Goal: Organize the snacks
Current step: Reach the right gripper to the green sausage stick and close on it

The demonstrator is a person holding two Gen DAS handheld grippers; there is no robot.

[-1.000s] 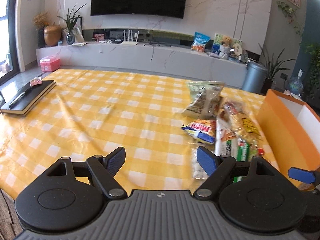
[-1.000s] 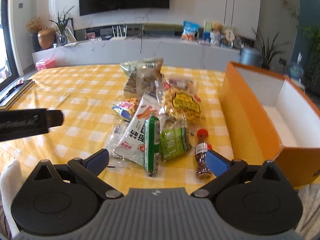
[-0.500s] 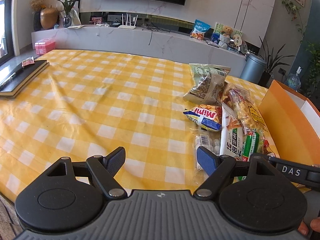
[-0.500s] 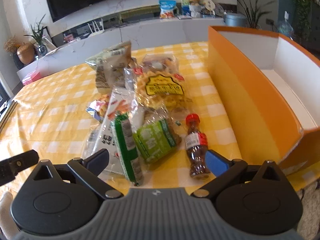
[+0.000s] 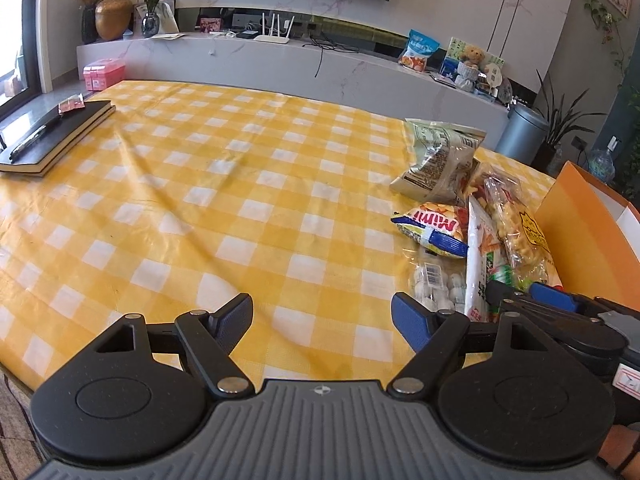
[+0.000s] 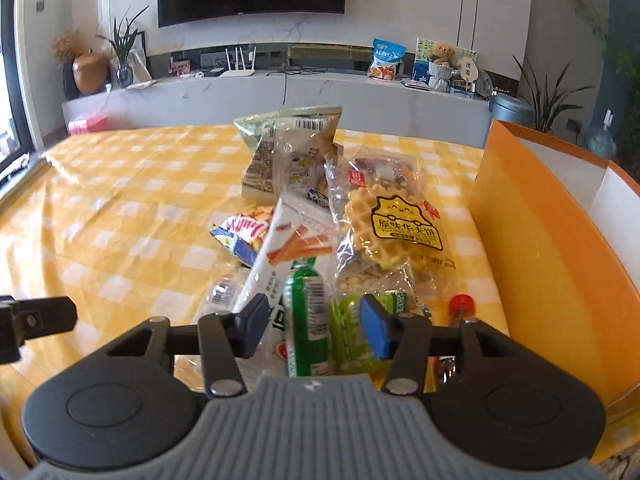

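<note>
A pile of snack packets lies on the yellow checked tablecloth (image 5: pixel 240 208) beside an orange box (image 6: pixel 560 260). My right gripper (image 6: pixel 314 320) hangs low over the pile's near edge, its jaws closing. A dark green stick packet (image 6: pixel 308 312) stands between them, with a gap showing at each pad. Around it lie a white bag with orange sticks (image 6: pixel 296 236), a waffle pack (image 6: pixel 400 228), a light green pack (image 6: pixel 348 332) and a red-capped bottle (image 6: pixel 460 306). My left gripper (image 5: pixel 322 316) is open over bare cloth, left of the pile, jaws closing slightly on nothing.
A black notebook with a pen (image 5: pixel 48 136) lies at the table's far left edge. The Mimi bag (image 5: pixel 432 228) and a pale green bag (image 5: pixel 440 160) lie at the pile's far side. The right gripper (image 5: pixel 552 300) shows beside the orange box (image 5: pixel 580 232).
My right gripper has moved in low over the pile and its jaws have narrowed around the green stick packet. The left gripper has sunk a little, jaws barely narrower.
</note>
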